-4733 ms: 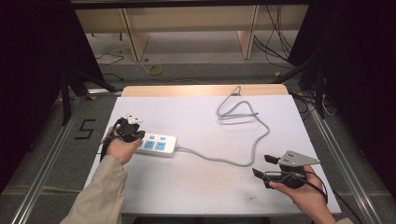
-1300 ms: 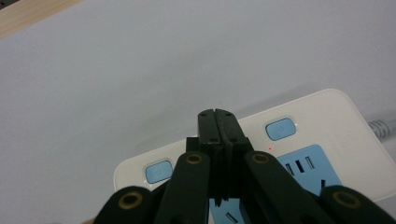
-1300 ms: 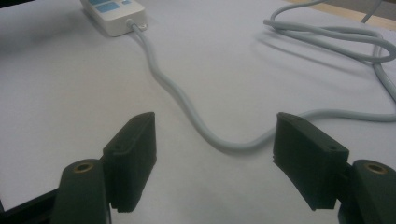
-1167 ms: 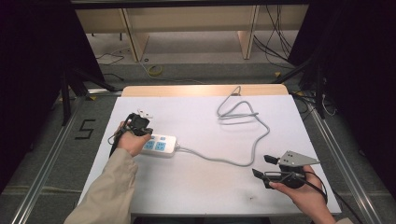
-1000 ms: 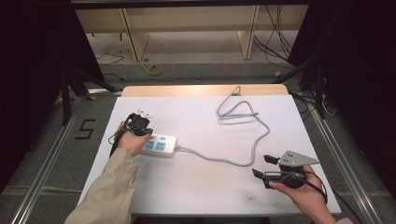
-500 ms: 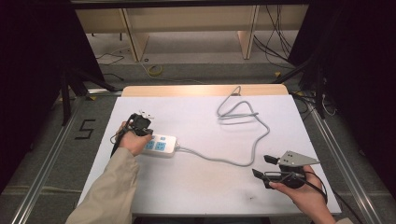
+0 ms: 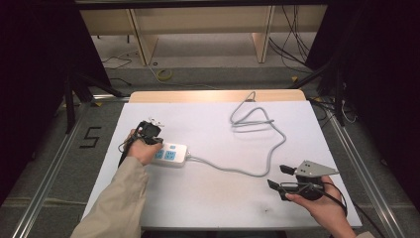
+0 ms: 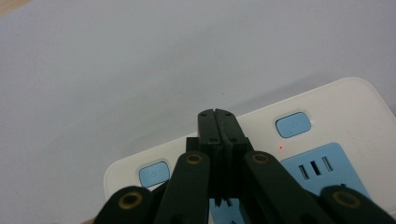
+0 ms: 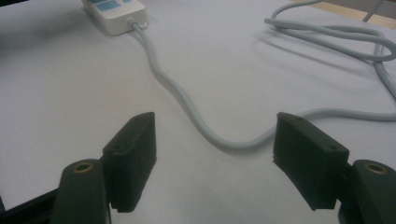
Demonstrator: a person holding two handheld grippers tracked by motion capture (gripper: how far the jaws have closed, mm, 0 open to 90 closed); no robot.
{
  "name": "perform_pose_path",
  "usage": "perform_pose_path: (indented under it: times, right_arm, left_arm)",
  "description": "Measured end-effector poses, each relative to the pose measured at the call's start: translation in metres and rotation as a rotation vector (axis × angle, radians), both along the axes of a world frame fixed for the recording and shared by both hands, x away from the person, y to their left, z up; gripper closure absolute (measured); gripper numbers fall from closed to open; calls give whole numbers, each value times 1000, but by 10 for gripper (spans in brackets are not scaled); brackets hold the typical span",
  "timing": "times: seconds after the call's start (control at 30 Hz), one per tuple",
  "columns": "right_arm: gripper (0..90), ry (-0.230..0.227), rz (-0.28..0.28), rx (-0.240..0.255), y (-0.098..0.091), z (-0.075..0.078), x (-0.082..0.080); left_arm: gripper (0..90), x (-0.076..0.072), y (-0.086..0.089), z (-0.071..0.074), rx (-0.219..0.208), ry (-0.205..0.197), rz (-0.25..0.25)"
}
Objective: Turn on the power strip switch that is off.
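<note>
Left gripper view has the left gripper [image 8: 218,122] pressed together, its tips over the white power strip [image 8: 327,112] at the table's left — the right gripper [image 9: 215,154] rests spread, well apart, near right.

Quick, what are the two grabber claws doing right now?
Left gripper: shut, empty, tips over the power strip.
Right gripper: open, holding nothing.

A white table [image 7: 208,198] stands on grey floor [image 7: 44,168] marked "5" [image 7: 90,137]. Beyond it, pale wooden shelving [image 7: 198,20] holds loose cables [image 7: 292,34]; dark panels, perhaps curtains [image 7: 381,74], flank both sides.
</note>
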State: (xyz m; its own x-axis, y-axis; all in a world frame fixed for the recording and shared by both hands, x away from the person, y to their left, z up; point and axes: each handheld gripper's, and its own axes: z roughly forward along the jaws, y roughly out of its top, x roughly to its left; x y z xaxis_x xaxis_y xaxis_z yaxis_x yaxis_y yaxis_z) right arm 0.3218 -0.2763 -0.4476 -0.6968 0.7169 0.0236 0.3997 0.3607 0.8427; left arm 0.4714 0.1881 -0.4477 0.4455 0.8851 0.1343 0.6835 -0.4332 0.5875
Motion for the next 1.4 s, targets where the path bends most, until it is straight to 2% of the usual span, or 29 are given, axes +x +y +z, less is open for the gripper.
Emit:
perform_pose_path:
  times: [0.37, 1.13, 1.37, 1.4]
  right_arm:
    - [306, 4, 0, -1, 1, 0, 0]
    - [301, -1, 1, -3, 0, 1, -1]
    - [300, -2, 1, -2, 1, 0, -1]
    - [300, -2, 1, -2, 1, 0, -1]
  left_arm:
    - [898, 0, -3, 0, 1, 13, 12]
    - [899, 3, -7, -1, 46, 38, 10]
    - [900, 4, -7, -1, 38, 55, 24]
    - [900, 5, -7, -2, 40, 47, 23]
